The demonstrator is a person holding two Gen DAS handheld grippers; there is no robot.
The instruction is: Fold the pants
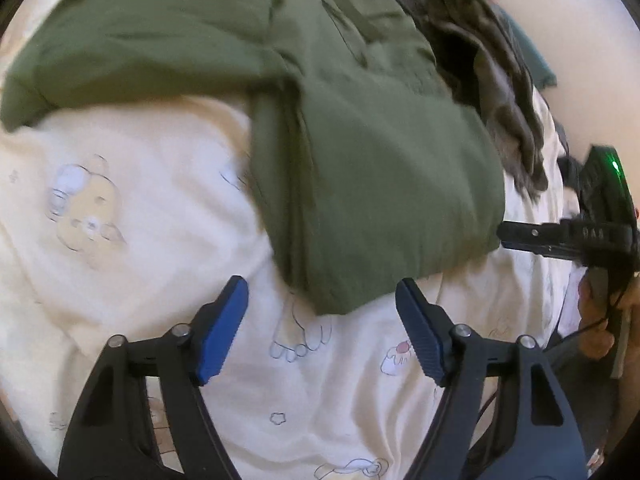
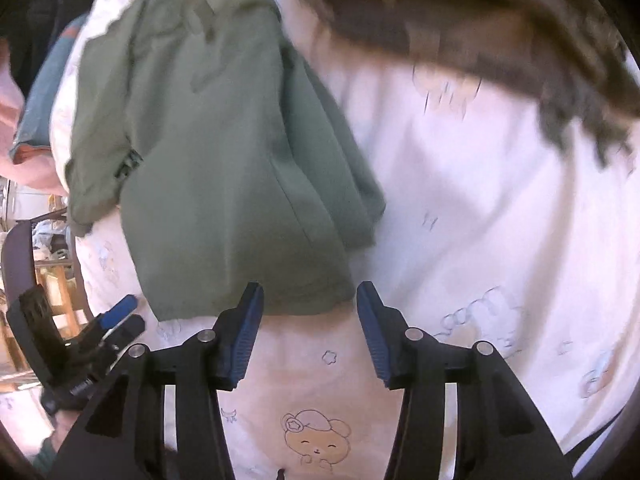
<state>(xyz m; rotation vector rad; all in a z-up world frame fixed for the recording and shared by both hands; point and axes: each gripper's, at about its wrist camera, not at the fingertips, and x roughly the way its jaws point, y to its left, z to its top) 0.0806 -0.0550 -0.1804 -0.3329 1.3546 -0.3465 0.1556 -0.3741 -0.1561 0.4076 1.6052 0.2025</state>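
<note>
Nearest the left wrist camera, the left tongs [image 1: 322,312] are seen with their blue pads [image 1: 222,330] spread wide over a cream sheet [image 1: 152,208] printed with small cartoon bears; nothing is gripped between them. Just beyond their tips, the folded end of the green pants [image 1: 380,200] is laid on the sheet, and the rest of the garment is stretched away toward the upper left of that view. Layered edges of cloth are shown along the left side of the folded end. A dark grey furry fabric [image 1: 500,92] is heaped beside the pants at the upper right. At the right edge the right tongs [image 1: 520,236] are seen from the side, just beside the pants' edge, with a green light lit on the housing and a hand [image 1: 600,320] wrapped round the handle.

From the right wrist view, the right tongs [image 2: 310,312] are held partly parted, neither wide nor pinched, and nothing is clamped by them. The hem of the pants [image 2: 240,200] is lying just ahead of the pads [image 2: 246,340], apart from them. The grey fabric [image 2: 480,32] is blurred across the top. The left tongs [image 2: 120,316] are glimpsed at the lower left, beside the pants' near corner. Blue and pink cloth [image 2: 36,112] is seen past the sheet's [image 2: 480,220] left edge.
</note>
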